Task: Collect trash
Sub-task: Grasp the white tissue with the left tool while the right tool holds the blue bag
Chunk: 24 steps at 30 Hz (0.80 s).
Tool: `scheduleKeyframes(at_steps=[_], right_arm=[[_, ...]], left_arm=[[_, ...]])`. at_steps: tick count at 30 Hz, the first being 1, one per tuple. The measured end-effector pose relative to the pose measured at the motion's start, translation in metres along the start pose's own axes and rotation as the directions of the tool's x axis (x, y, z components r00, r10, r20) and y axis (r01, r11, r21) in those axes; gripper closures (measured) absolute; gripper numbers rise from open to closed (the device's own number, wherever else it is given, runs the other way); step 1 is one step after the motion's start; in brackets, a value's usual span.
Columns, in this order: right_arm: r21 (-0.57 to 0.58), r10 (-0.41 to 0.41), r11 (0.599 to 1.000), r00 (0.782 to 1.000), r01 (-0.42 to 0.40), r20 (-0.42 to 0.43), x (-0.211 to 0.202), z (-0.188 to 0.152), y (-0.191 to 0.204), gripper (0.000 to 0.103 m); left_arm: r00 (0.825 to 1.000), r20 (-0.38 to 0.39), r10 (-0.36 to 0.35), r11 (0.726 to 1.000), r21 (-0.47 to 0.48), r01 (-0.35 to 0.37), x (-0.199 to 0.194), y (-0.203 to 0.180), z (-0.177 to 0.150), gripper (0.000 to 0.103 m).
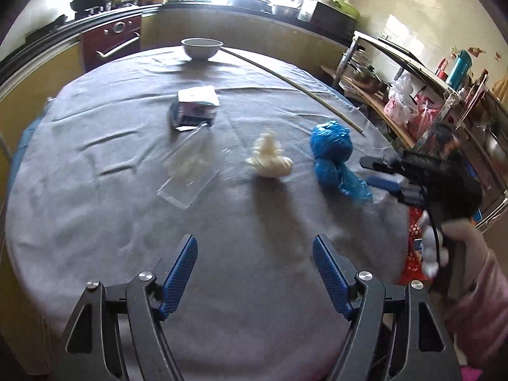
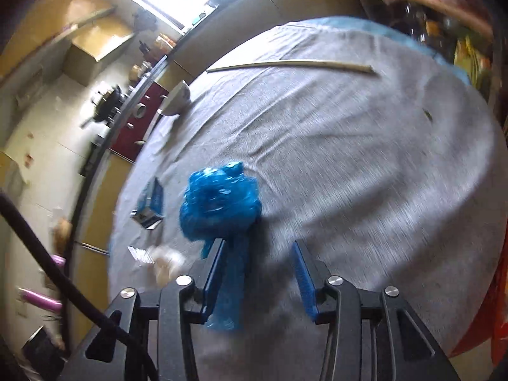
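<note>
**Trash collection barely begun: four pieces lie on the table**

The round table (image 1: 95, 216), draped in a grey cloth, carries every piece of trash the views show, so by my reading nothing visible has been gathered yet; no bin or bag for the trash shows clearly in either view, though something red sits past the table's edge, too blurred to name.

Taking the blue plastic bag (image 2: 219, 203) as landmark, and going from largest to smallest: the clear plastic clamshell tray (image 1: 190, 171) lies well to the bag's left in the left wrist view; the bag itself, knotted and crumpled, rests on the cloth; the small opened carton (image 1: 195, 106) sits beyond the tray, farther from the bag; the crumpled white wad (image 1: 270, 158) lies just beside the bag, between it and the tray.

The right gripper (image 2: 258, 254) is spread apart around the bag's tail, one finger touching the plastic, not yet pinching it; the left gripper (image 1: 255, 247) hangs wide apart and empty above bare cloth, well short of the bag.

A white bowl (image 1: 201, 47) and a long thin stick (image 2: 285, 65) at the far side may not be trash.
</note>
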State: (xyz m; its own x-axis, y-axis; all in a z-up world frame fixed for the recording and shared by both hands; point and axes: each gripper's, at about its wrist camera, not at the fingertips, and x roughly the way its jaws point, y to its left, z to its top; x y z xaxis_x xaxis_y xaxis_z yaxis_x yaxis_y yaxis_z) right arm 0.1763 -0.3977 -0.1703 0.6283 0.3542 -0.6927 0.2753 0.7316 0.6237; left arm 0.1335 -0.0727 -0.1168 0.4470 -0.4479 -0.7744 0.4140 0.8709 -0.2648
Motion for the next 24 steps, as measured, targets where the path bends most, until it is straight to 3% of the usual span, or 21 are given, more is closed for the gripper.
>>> scheduleKeyframes(at_steps=[6, 10, 17, 24], right_arm=[[-0.002, 0.056, 0.998, 0.998, -0.056, 0.026, -0.025, -0.006, -0.017, 0.046], [-0.018, 0.080, 0.997, 0.996, -0.079, 0.038, -0.037, -0.005, -0.023, 0.045], [-0.006, 0.121, 0.993, 0.991, -0.121, 0.053, -0.046, -0.004, -0.041, 0.044], [0.037, 0.124, 0.991, 0.991, -0.126, 0.048, -0.040, 0.001, -0.059, 0.044]], left_arm=[[1.000, -0.017, 0.006, 1.000, -0.003, -0.006, 0.027, -0.013, 0.036, 0.027], [0.999, -0.002, 0.038, 0.998, 0.050, -0.038, 0.033, -0.023, 0.060, 0.027], [0.995, -0.100, 0.028, 0.994, 0.110, -0.017, 0.072, -0.034, 0.098, 0.023], [0.975, -0.217, 0.052, 0.988, 0.156, -0.018, 0.117, -0.037, 0.110, 0.023]])
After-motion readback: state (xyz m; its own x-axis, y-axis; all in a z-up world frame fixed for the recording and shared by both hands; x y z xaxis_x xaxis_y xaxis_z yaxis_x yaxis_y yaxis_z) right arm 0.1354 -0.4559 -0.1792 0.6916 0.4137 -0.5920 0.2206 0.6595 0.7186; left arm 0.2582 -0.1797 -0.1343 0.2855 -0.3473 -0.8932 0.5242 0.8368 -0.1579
